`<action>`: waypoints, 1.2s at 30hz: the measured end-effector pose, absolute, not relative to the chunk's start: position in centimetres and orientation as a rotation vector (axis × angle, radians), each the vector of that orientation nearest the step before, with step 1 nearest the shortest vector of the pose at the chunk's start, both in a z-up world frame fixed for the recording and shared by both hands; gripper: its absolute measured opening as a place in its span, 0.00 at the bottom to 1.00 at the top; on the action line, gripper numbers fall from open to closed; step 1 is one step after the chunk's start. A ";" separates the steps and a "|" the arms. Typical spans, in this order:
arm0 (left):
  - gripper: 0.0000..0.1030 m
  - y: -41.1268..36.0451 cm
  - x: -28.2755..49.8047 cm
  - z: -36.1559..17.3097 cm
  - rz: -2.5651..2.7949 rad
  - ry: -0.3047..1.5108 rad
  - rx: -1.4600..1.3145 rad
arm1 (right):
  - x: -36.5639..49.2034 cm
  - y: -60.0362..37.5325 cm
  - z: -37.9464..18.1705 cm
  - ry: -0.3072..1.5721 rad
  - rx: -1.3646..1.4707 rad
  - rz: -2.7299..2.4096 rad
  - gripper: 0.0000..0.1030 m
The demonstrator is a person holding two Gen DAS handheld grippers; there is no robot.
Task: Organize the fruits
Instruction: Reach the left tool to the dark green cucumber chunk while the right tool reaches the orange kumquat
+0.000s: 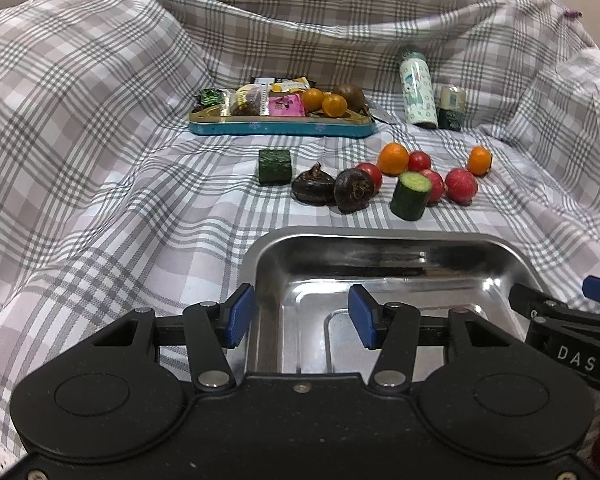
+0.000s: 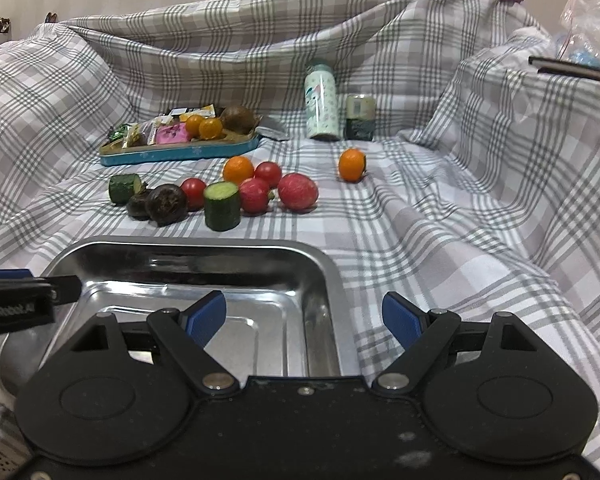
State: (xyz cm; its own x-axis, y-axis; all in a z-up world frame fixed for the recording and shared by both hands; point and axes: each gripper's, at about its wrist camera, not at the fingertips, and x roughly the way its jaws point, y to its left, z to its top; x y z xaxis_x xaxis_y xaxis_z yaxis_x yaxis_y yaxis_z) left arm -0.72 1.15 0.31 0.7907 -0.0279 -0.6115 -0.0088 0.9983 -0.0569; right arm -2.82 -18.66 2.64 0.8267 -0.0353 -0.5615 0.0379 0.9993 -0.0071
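While both grippers hover low over its near edge, the steel tray [image 1: 380, 248] sits empty on the checked cloth [image 1: 100, 160]. The left gripper [image 1: 302, 316] has its blue pads spread wide with nothing between them, straddling the tray's left wall; the right gripper [image 2: 304, 318] is likewise spread and empty, straddling the right wall.

Beyond the tray, loose on the cloth, lie two cucumber pieces [image 2: 221, 206], two dark chestnuts [image 2: 166, 204], cherry tomatoes [image 2: 268, 174], red radishes [image 2: 298, 192] and two oranges [image 2: 238, 170], one of them apart to the right.

Farther back, a blue tin [image 1: 280, 127] holds wrapped snacks [image 1: 286, 105] on its left, two small oranges [image 1: 334, 105] and a brown round fruit [image 1: 350, 96] on its right. A patterned bottle [image 1: 417, 86] and a small jar [image 1: 452, 108] stand just right of the tin.
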 end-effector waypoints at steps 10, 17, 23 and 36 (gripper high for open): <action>0.56 2.2 -0.5 1.2 0.002 0.681 -0.136 | -2.7 -19.6 4.1 0.561 0.014 -0.083 0.86; 0.56 2.0 0.6 2.1 0.007 0.741 -0.103 | -0.8 -19.5 4.9 0.639 -0.030 -0.009 0.85; 0.56 2.4 3.2 3.5 0.013 0.749 -0.095 | 2.4 -19.9 6.2 0.632 -0.018 0.039 0.85; 0.56 1.9 10.3 3.7 -0.008 0.761 -0.046 | 10.6 -20.7 4.9 0.706 0.034 0.008 0.37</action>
State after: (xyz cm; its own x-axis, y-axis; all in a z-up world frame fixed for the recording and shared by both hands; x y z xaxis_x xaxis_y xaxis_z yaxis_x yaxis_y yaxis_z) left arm 10.33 1.86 3.75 0.7238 -0.0238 -0.6895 -0.0097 0.9990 -0.0446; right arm 10.63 -20.74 4.88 0.7607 0.0187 -0.6489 0.0041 0.9994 0.0336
